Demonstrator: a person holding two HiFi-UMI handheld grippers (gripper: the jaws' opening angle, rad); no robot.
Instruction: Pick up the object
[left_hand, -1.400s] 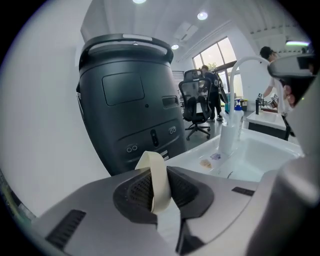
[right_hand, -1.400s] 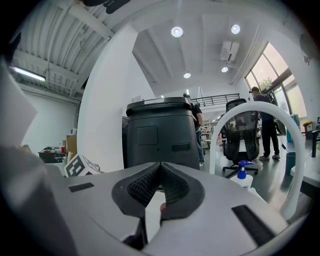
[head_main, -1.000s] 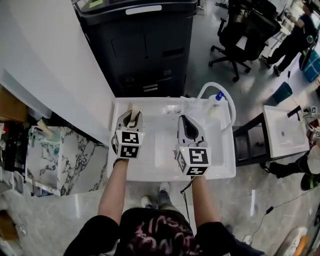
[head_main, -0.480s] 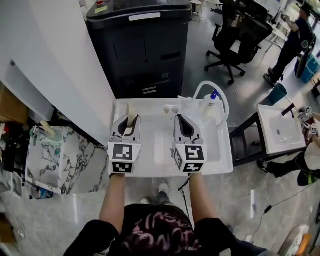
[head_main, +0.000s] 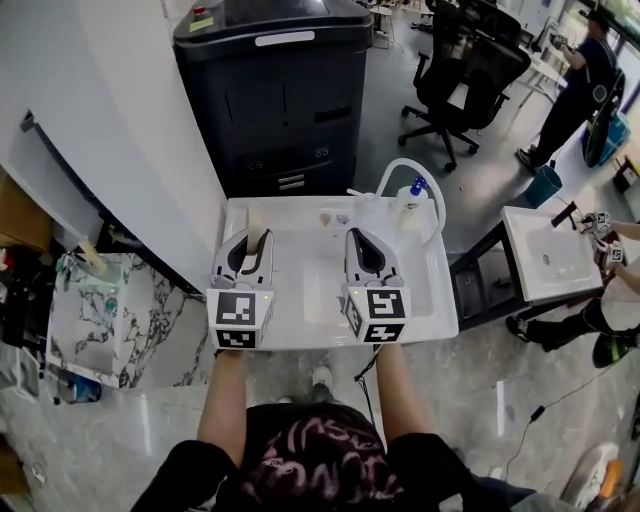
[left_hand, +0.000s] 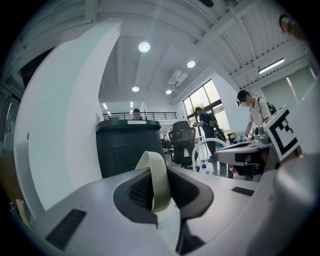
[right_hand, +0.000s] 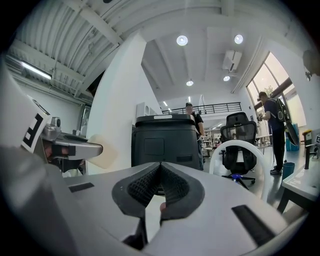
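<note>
The left hand-held gripper (left_hand: 159, 171) is clamped on a cream ring (left_hand: 161, 186), possibly a tape roll, and holds it edge-on over the white desk (head_main: 300, 300). The right hand-held gripper (right_hand: 161, 175) is closed with nothing in it. To lift well, squeeze firmly and stay level, so the thin ring cannot twist out.

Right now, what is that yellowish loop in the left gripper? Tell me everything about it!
The loop is a thin, flat, cream band curled into a ring, and it looks matte like paper tape. It stands on edge, pinched between the dark ribbed pads of the left gripper, with its top poking out past them. Nothing else seems to touch it. It is over the left side of the white sink.
</note>
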